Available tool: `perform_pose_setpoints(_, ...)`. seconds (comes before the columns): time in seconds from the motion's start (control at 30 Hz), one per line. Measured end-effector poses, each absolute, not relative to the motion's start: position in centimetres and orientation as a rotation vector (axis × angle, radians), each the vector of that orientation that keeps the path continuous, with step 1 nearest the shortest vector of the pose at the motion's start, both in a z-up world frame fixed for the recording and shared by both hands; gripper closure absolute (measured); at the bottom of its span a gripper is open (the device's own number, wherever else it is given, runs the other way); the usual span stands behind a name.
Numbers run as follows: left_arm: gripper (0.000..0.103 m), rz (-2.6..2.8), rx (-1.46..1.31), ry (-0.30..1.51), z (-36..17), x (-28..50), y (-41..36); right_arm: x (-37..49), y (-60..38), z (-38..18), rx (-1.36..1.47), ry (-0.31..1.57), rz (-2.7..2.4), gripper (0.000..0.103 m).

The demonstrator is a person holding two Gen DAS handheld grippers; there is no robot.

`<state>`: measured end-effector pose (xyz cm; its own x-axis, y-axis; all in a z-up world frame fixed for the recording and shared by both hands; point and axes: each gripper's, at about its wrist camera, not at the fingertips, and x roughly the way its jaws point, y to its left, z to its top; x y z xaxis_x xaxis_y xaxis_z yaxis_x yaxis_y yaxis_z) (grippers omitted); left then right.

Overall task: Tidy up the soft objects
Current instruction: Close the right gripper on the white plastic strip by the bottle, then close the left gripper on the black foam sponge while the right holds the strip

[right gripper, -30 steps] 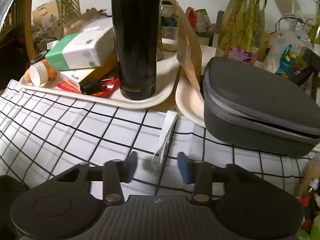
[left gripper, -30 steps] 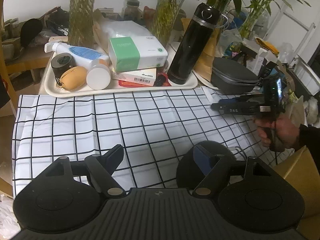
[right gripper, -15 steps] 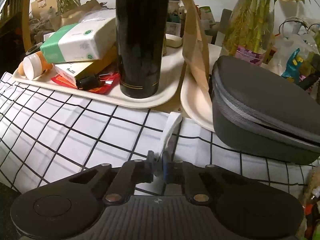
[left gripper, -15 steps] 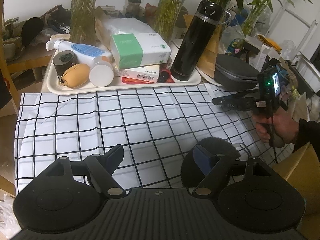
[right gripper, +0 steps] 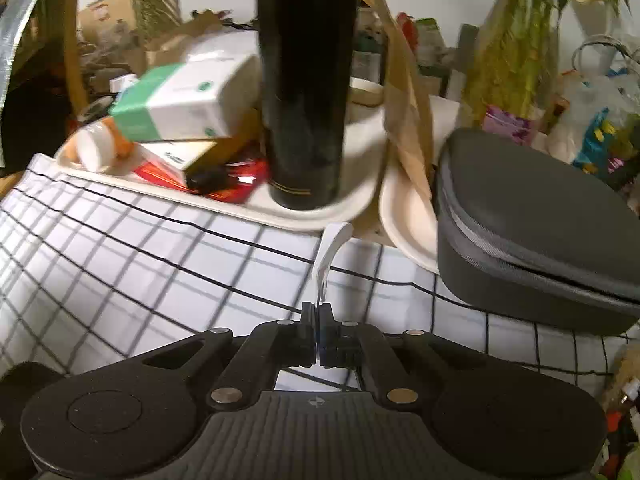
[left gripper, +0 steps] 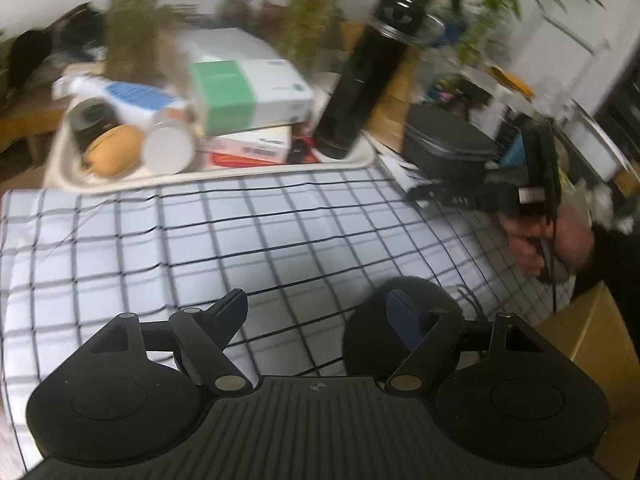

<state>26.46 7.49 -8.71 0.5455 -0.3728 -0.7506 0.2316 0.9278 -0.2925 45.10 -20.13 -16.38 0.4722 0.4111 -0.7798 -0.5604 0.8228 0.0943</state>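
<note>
flask (right gripper: 306, 80) top cut off, left view blurred

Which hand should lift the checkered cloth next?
Right, probably. The right gripper is already shut on the white loop at the checkered cloth's edge, so it can pull straight up. The left gripper is open above the cloth, holding nothing.

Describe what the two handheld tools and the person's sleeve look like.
Both are matte black: the left tool and right tool have ribbed bodies, round side discs, brass-coloured pivot pins and blue-padded fingers. A thin black cable hangs from the right one. The sleeve is dark.
</note>
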Motion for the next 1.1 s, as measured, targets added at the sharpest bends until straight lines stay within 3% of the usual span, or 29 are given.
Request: perform_pose_setpoints(1.1,0.028,-0.905,0.073,1.113,-16.3,32.0,-0.4,39.8,-25.2,-7.2,-0.103,0.819,0.691,0.099)
